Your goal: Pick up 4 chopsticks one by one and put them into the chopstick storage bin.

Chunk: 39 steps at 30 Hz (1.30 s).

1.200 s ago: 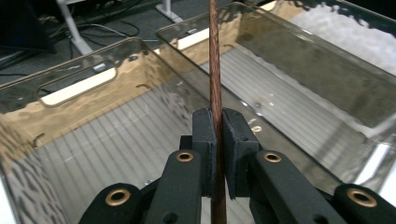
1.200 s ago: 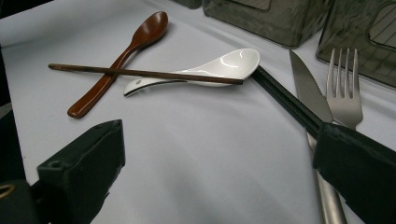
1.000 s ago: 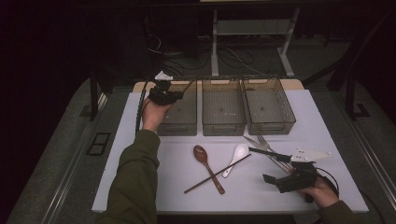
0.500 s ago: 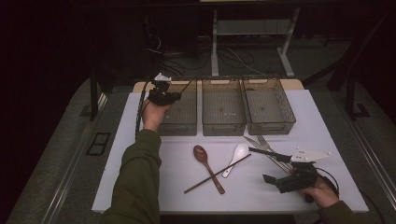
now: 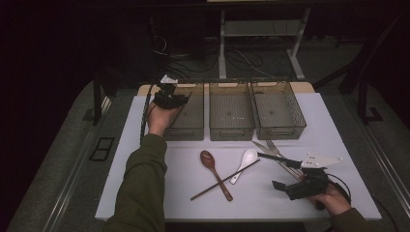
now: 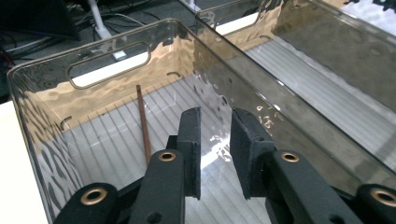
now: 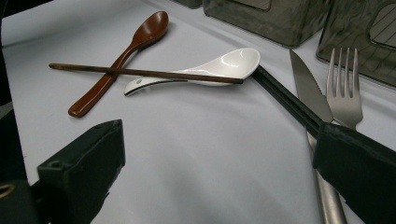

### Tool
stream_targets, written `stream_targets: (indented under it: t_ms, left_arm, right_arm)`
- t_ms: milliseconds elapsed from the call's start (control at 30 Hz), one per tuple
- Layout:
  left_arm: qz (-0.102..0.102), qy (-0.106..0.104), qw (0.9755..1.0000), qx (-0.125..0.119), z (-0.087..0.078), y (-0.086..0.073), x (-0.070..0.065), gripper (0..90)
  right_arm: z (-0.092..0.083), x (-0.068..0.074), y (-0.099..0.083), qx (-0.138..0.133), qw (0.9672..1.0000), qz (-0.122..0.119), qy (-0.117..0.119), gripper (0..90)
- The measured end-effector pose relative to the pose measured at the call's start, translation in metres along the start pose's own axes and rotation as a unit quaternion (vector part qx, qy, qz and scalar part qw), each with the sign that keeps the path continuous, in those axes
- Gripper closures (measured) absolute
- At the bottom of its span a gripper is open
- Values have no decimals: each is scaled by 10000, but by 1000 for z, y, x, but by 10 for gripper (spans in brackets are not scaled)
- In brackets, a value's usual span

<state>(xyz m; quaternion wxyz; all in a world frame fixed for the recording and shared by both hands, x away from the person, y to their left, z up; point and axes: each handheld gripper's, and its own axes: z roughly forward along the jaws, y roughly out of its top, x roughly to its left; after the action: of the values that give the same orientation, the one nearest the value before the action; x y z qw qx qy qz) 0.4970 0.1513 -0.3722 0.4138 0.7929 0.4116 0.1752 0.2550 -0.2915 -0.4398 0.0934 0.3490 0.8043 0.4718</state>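
Since the earlier frames, both hands are staying put, while the left gripper's (image 5: 180, 99) jaws have just been opening; in the left gripper view they are standing a little apart with nothing between them, a brown chopstick (image 6: 144, 125) lying released on the ribbed floor of the left bin (image 6: 116, 56) just beside the left jaw. Nearest the person, the right gripper (image 5: 283, 173) is resting low over the white table (image 5: 338, 121) at its right front, jaws spread wide and gripping nothing, as the right gripper view is showing. A black chopstick (image 7: 285, 98) is running under its right jaw, with a knife (image 7: 306, 91) and a fork (image 7: 344, 88) lying alongside. Farther out, a second brown chopstick (image 7: 144, 72) is lying across a brown wooden spoon (image 7: 123, 58) and a white ceramic spoon (image 7: 205, 67). Beyond these, three clear bins are standing in a row at the table's far edge, the middle bin (image 5: 231, 131) and right bin (image 5: 280, 131) standing beside the left one, over which the left hand (image 5: 162, 118) is hovering.
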Motion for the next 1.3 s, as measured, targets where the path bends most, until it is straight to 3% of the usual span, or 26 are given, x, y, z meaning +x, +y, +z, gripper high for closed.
stream_targets:
  t_ms: [233,533,1000,1133,1300]
  left_arm:
    - [26,-70,10000,-40,-8,4,-4,671]
    - [67,-410,9991,29,-19,6,-14,614]
    - [348,-653,9973,-25,-41,5,-44,534]
    - [400,-810,9959,-17,-47,4,-55,489]
    - [605,-976,9934,4,-54,2,-70,449]
  right_arm:
    - [0,0,0,0,10000,-1,0,20]
    - [0,0,0,-9,10000,15,-14,20]
    - [0,0,0,-1,10000,15,-28,20]
    - [0,0,0,1,10000,15,-29,20]
    - [0,1,0,0,10000,21,-30,20]
